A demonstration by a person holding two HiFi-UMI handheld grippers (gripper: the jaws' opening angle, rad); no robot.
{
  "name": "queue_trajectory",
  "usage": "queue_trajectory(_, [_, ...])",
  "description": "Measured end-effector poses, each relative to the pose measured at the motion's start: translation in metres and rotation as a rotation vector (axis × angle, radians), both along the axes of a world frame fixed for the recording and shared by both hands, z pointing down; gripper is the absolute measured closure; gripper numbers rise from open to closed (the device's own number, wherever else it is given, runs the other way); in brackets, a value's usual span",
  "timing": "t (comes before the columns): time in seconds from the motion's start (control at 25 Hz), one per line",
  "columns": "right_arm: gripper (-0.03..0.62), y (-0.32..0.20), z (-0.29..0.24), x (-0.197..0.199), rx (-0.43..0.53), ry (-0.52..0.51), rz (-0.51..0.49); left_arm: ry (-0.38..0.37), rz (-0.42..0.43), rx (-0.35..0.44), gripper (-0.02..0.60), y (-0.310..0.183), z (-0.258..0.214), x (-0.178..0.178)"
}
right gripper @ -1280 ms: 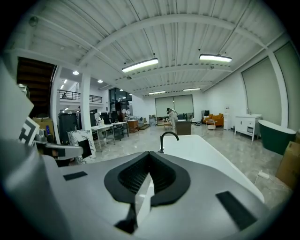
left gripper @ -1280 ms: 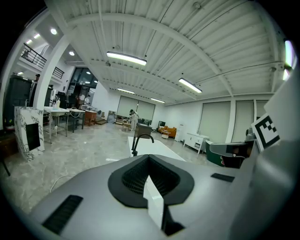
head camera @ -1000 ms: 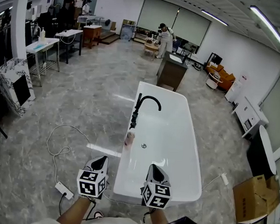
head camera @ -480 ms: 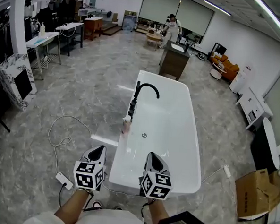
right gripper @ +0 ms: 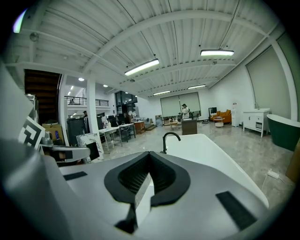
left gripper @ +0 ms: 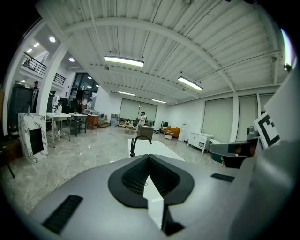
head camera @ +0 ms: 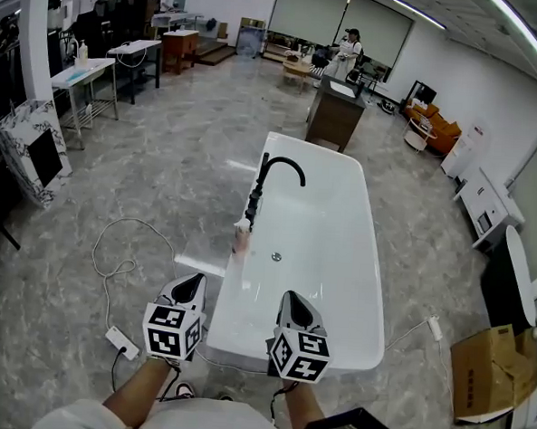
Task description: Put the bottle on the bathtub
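Note:
A white bathtub (head camera: pixel 325 258) fills the middle of the head view, with a black curved faucet (head camera: pixel 278 172) on its left rim. A small pinkish bottle (head camera: pixel 242 237) with a white cap stands upright on that rim, just in front of the faucet's base. My left gripper (head camera: pixel 190 288) hovers over the floor beside the tub's near left corner, shut and empty. My right gripper (head camera: pixel 295 303) hangs over the tub's near end, also shut with nothing in it. The faucet (left gripper: pixel 139 140) shows in the left gripper view and the faucet (right gripper: pixel 169 139) in the right gripper view; the bottle is hidden in both.
A white cable (head camera: pixel 111 261) and power strip (head camera: pixel 118 341) lie on the floor left of the tub. A dark cabinet (head camera: pixel 334 121) stands beyond the tub's far end. A cardboard box (head camera: pixel 485 376) and a dark tub (head camera: pixel 504 287) are at the right. A person (head camera: pixel 351 49) stands far back.
The head camera has shifted, so the tub and bottle sit slightly higher in the picture. Both grippers stay shut and empty in about the same place. The person at the back has walked right.

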State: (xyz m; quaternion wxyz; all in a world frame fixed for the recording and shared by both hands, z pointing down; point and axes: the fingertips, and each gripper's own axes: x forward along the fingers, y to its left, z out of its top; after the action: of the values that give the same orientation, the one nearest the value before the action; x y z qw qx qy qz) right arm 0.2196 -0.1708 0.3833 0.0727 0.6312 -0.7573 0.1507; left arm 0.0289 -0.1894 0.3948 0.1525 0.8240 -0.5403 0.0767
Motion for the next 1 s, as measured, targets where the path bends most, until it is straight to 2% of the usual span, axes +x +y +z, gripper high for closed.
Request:
queue_trajectory(0.32, [0.568, -0.001, -0.001, -0.006, 0.022, -0.02, 0.002, -0.009, -0.001, -0.016, 0.578, -0.002, 0.008, -0.011])
queue_trajectory(1.0, [0.568, -0.007, 0.001, -0.005, -0.003, 0.019, 0.04, 0.003, 0.022, -0.026, 0.578, -0.013, 0.01, -0.01])
